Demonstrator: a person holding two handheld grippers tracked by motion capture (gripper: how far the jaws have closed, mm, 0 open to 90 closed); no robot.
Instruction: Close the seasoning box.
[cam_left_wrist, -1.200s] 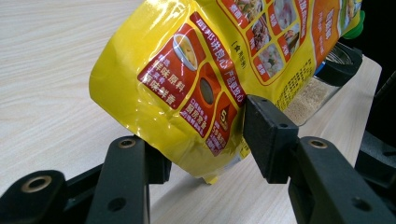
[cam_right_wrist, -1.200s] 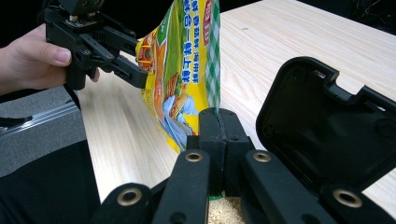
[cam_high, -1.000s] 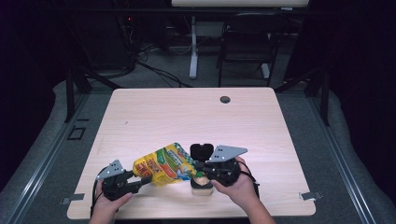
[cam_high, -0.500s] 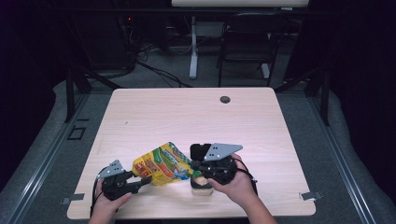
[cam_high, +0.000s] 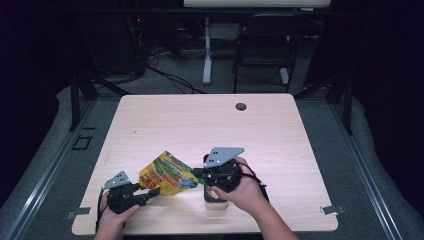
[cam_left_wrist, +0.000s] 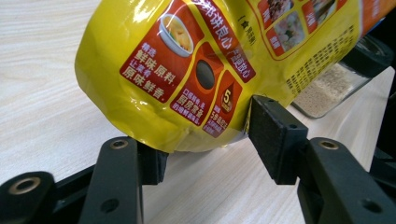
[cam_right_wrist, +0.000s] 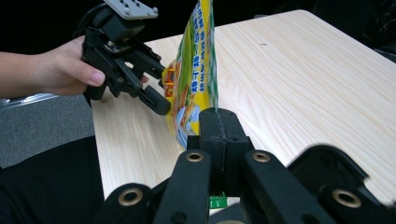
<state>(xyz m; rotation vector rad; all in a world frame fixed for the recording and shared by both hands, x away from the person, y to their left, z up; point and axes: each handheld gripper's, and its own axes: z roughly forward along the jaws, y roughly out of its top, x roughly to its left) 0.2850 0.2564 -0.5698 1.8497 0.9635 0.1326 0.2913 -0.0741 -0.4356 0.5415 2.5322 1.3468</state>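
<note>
Left gripper (cam_high: 150, 192) fingers have just been opening, right gripper (cam_right_wrist: 218, 122) fingers pressed together.

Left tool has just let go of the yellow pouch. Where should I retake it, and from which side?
Take the yellow pouch by its rounded bottom fold, coming from below along the table. The left tool has just been opening; its pads flank that fold. The right tool pinches the pouch's opposite edge, so the bottom end is free.
</note>
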